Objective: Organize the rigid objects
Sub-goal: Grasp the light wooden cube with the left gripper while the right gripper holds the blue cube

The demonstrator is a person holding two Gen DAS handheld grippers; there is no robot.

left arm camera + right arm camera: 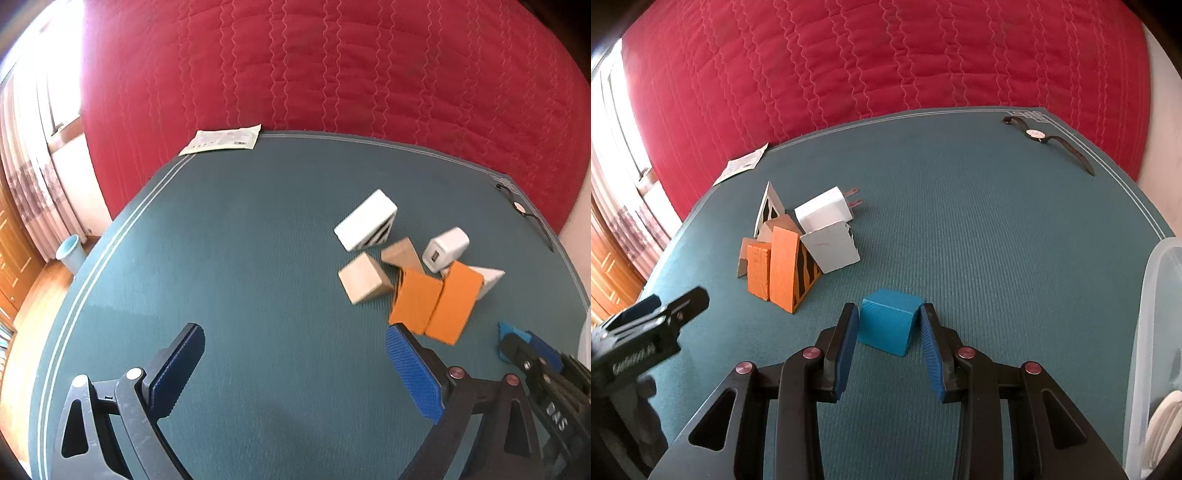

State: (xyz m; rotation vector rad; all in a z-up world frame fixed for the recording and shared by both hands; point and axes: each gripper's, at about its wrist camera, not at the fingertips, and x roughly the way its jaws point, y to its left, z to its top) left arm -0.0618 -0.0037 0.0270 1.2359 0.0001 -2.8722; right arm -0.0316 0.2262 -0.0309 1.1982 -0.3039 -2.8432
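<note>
A blue cube (888,325) sits on the green mat (979,229), and my right gripper (888,308) is shut on it, a pad pressed against each side. To its left is a pile of blocks: two orange slabs (775,269), a grey block (834,251), a white plug charger (823,210) and a striped wedge (809,275). In the left wrist view the pile shows the orange slabs (432,302), a wooden block (364,280), a white box (365,221) and the charger (445,249). My left gripper (293,328) hangs open over bare mat, below-left of the pile, nothing between its fingers.
A wristwatch (1045,138) lies at the mat's far right corner. A printed paper (221,142) lies at the far left edge. A translucent plastic bin (1156,314) stands at the right. A red quilt (332,66) lies beyond the mat.
</note>
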